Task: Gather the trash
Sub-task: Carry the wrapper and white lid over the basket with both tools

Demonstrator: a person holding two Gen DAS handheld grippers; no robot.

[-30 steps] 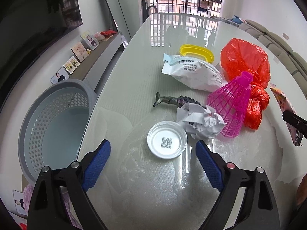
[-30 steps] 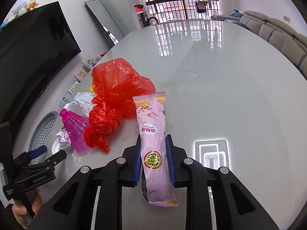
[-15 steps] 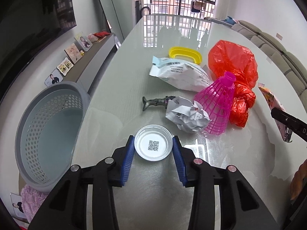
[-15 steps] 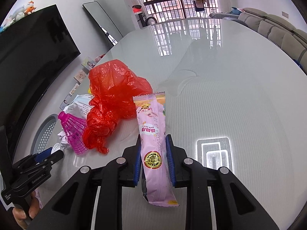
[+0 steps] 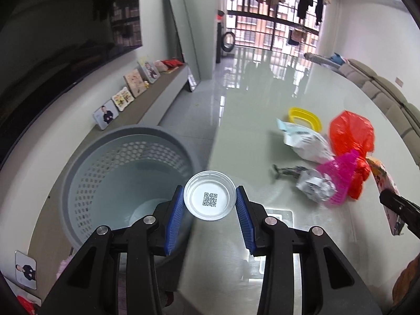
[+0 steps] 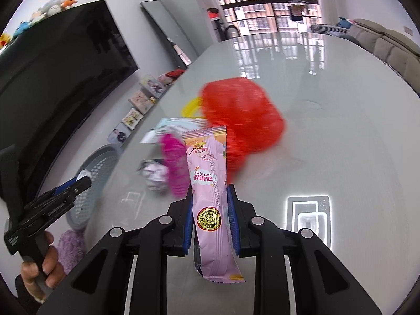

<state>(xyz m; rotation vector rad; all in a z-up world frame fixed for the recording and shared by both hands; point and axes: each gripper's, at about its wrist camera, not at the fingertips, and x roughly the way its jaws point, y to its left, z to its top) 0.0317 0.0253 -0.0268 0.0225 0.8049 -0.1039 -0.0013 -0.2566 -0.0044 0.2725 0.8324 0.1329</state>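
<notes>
My left gripper (image 5: pixel 210 202) is shut on a round white plastic lid (image 5: pixel 210 194) with a QR code, held in the air at the table's left edge beside the grey perforated basket (image 5: pixel 110 162). My right gripper (image 6: pixel 210 202) is shut on a pink snack wrapper (image 6: pixel 208 183), lifted above the table. On the glass table (image 5: pixel 249 120) lie a crumpled paper ball (image 5: pixel 315 187), a pink mesh cone (image 5: pixel 338 176), a red plastic bag (image 5: pixel 351 134), a white pouch (image 5: pixel 307 144), a yellow lid (image 5: pixel 304 114) and a small dark toy figure (image 5: pixel 288 170).
The basket stands on the floor left of the table, also in the right wrist view (image 6: pixel 94 173). A low shelf with picture frames (image 5: pixel 123 97) runs along the left wall under a TV (image 6: pixel 52 60). A sofa (image 5: pixel 388 99) is at right.
My left gripper closed on the white lid, lifted it and carried it left toward the basket. My right gripper raised the pink wrapper and swung left.
</notes>
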